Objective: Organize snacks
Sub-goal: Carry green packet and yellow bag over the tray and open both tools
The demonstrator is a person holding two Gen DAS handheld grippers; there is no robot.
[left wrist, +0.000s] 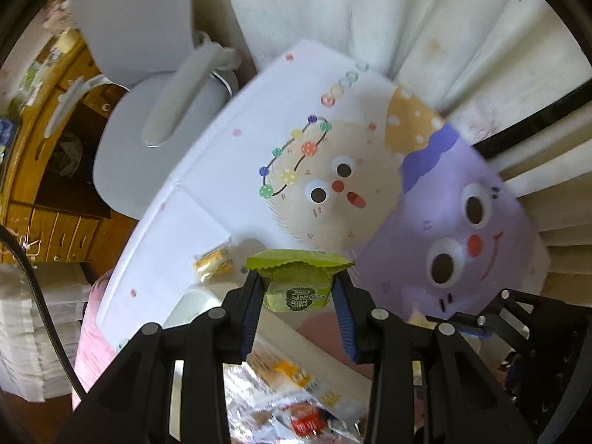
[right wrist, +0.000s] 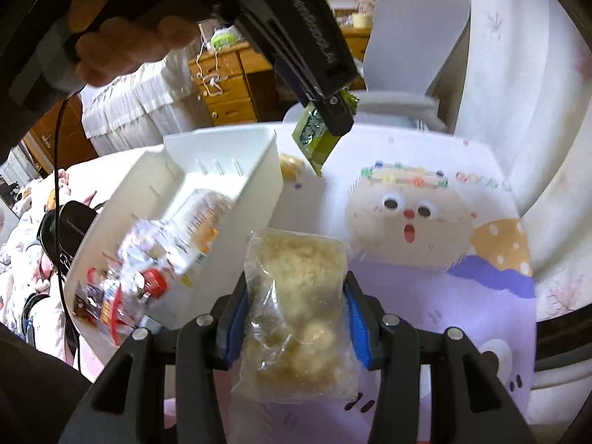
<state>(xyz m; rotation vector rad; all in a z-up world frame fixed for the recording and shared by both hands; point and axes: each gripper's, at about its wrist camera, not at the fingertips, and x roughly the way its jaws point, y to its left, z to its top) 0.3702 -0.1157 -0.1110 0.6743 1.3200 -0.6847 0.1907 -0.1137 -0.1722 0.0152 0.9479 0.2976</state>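
My left gripper (left wrist: pixel 299 288) is shut on a green snack packet (left wrist: pixel 298 281) and holds it in the air above the cartoon-printed table mat (left wrist: pixel 333 140). The same gripper and green packet (right wrist: pixel 314 137) show in the right wrist view, just past the far corner of a white bin (right wrist: pixel 236 170). My right gripper (right wrist: pixel 296 314) is shut on a clear bag of pale crumbly snacks (right wrist: pixel 296 303), beside the bin's right wall. The bin holds several wrapped snacks (right wrist: pixel 148 259). A small yellow packet (left wrist: pixel 212 262) lies on the mat.
A grey office chair (left wrist: pixel 148 118) stands past the mat's far edge. White curtains (left wrist: pixel 370 11) hang at the right. Wooden drawers (right wrist: pixel 222 85) and bedding (right wrist: pixel 118 107) lie to the left. The bin's snacks (left wrist: pixel 292 399) show blurred below the left gripper.
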